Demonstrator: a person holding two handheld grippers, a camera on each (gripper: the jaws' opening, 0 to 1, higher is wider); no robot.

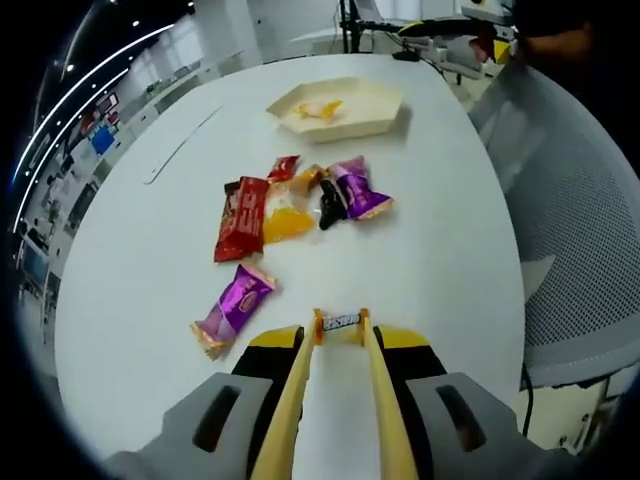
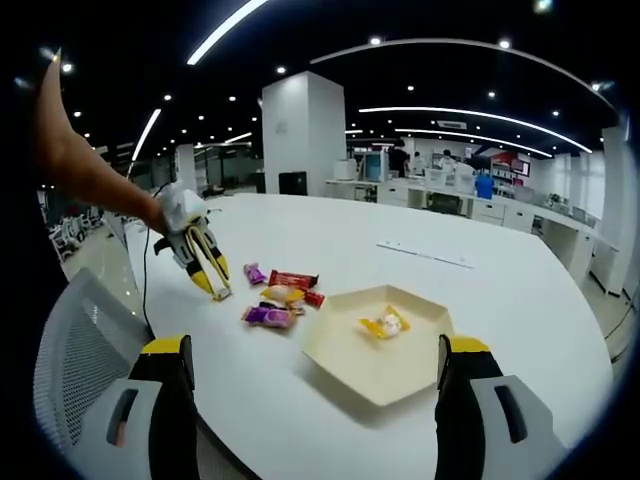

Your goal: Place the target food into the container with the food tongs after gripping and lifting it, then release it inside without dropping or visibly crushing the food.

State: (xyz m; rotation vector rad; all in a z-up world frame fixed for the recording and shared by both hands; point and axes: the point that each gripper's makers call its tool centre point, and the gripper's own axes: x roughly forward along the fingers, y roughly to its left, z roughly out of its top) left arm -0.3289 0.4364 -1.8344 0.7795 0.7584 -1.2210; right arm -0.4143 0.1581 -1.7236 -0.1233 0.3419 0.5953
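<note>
My left gripper (image 1: 340, 342) is shut on a pair of yellow food tongs (image 1: 292, 390). The tong tips pinch a small white-and-black wrapped candy (image 1: 340, 321) low over the white table (image 1: 150, 270), near the table's close edge. Beyond it lies a loose pile of snacks: a purple packet (image 1: 232, 305), a red packet (image 1: 241, 217), an orange one (image 1: 287, 220) and another purple one (image 1: 357, 190). The cream hexagonal tray (image 1: 375, 120) sits farther away and holds one yellow candy (image 1: 318, 108). My right gripper (image 2: 315, 350) is open above the tray (image 2: 350, 365), with nothing between its jaws.
A grey mesh chair (image 1: 580, 220) stands against the table's right side. From the right gripper view, a person's arm (image 2: 90, 175) carries the left gripper (image 2: 190, 240) and tongs (image 2: 215, 280) beside the snack pile (image 2: 280, 295). Desks and office equipment stand beyond the table.
</note>
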